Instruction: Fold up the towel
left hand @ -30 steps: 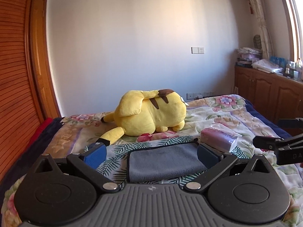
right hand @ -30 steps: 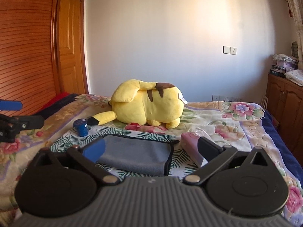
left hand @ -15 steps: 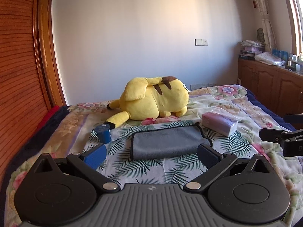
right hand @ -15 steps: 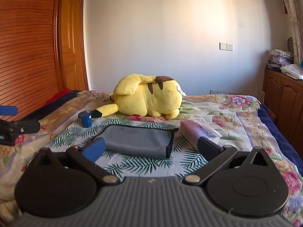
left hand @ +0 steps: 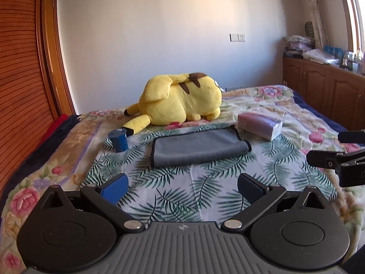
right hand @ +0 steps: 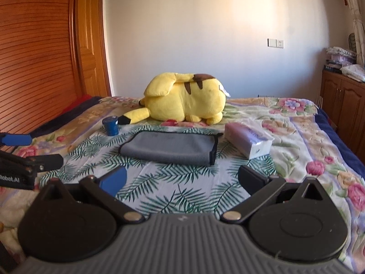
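Note:
A grey towel (left hand: 198, 147) with black trim lies folded flat on the leaf-print bedspread, also in the right wrist view (right hand: 168, 147). My left gripper (left hand: 182, 186) is open and empty, well short of the towel's near edge. My right gripper (right hand: 182, 179) is open and empty, also short of the towel. The right gripper's fingers show at the right edge of the left wrist view (left hand: 328, 159). The left gripper's fingers show at the left edge of the right wrist view (right hand: 34, 162).
A yellow plush toy (left hand: 180, 100) lies behind the towel. A small blue jar (left hand: 118, 140) stands left of it and a pink tissue pack (left hand: 260, 125) lies right. Wooden wardrobe (left hand: 20, 68) on the left, cabinets (left hand: 324, 84) on the right.
Both grippers have pulled back and up from the towel, so it now sits farther away. The blue jar has come into the left wrist view. The towel lies unmoved.

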{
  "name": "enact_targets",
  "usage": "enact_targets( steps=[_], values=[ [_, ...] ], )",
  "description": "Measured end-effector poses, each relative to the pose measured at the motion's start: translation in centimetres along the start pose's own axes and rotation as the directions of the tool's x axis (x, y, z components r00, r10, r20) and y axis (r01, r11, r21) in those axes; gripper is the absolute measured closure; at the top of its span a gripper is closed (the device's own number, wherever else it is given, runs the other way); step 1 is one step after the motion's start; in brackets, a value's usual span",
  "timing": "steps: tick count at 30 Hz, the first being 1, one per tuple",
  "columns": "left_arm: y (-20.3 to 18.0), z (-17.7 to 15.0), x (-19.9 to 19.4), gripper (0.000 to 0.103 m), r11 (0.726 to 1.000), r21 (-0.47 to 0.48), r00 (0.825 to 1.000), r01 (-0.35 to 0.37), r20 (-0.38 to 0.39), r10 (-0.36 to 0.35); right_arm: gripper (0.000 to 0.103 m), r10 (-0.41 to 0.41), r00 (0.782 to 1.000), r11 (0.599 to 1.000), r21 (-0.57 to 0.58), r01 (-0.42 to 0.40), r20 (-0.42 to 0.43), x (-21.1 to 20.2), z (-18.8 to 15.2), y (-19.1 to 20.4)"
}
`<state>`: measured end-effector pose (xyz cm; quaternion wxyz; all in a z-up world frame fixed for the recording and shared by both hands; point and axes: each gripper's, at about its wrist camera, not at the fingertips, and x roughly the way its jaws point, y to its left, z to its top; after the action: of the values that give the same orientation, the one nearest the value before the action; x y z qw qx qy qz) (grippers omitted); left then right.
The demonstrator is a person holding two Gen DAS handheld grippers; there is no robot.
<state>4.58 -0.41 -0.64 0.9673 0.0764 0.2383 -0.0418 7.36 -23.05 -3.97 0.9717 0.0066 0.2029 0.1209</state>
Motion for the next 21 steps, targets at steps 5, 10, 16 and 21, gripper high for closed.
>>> enact_targets(
  steps=[5, 10, 16, 21],
  values=[
    [-0.1, -1.6, 0.5, 0.0, 1.0, -0.013, 0.999, 0.01, -0.035, -0.01, 0.0, -0.004, 1.0, 1.0, -0.001, 0.004, -0.02, 0.0, -1.1, 0.3],
    [-0.2, -2.7, 0.9, 0.0, 1.0, -0.02, 0.998, 0.015, -0.054, -0.016, 0.0, -0.012, 0.999, 1.0, -0.005, 0.012, -0.033, 0.0, -1.9, 0.6],
    [-0.2, -3.9, 1.5, 0.0, 0.999, -0.031, 0.997, 0.011, -0.07, -0.013, 0.0, -0.012, 0.999, 1.0, 0.003, 0.012, -0.053, 0.3, -3.0, 0.7],
    [0.0, -4.5, 1.9, 0.0, 0.999, -0.05, 0.998, 0.008, -0.07, -0.012, 0.0, -0.021, 0.998, 1.0, 0.001, 0.021, -0.052, 0.3, -3.4, 0.7]
  ],
)
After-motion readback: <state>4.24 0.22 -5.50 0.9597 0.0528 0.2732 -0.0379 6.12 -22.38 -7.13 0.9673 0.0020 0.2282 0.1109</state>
